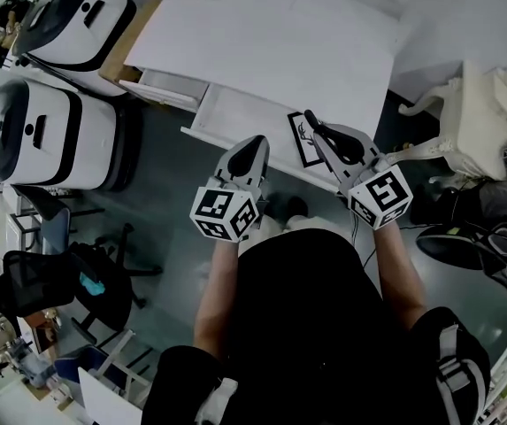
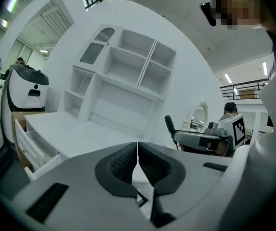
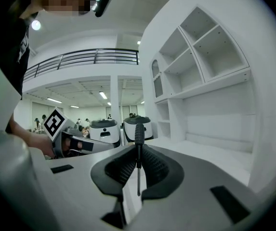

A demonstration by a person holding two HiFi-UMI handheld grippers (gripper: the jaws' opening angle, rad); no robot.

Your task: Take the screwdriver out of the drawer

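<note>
my right claw (image 3: 138, 159) is clamped on the screwdriver (image 3: 138, 133), its pads pressed on the thin metal shaft from both sides. i judge the shaft was chosen because it sits snug between the ribbed pads, where the fat black handle would not. the tool is out of the open drawer (image 1: 235, 113): in the head view it hangs in the claw just off the drawer's right front corner, above it rather than in it, so the take-out looks done as far as i can judge. my left claw (image 2: 138, 159) is closed with nothing between its jaws and hovers at the drawer's front edge, beside the right one. i read it as parked out of the way, since one claw is enough for so light a tool. the drawer stands pulled out of the white surface (image 1: 271, 42), its open top being the only way a tool gets out. the screwdriver's long axis runs along the right claw's own line, not across it. the black handle sticks out past the fingertips, away from me and toward the surface behind the drawer, tilted somewhat upward as the left gripper view shows it. the bare tip points back toward the claw's body and toward me. held like this the handle is the free end, so i would watch that it does not knock the drawer's rim or the shelf unit (image 2: 128, 76) behind the drawer.
</note>
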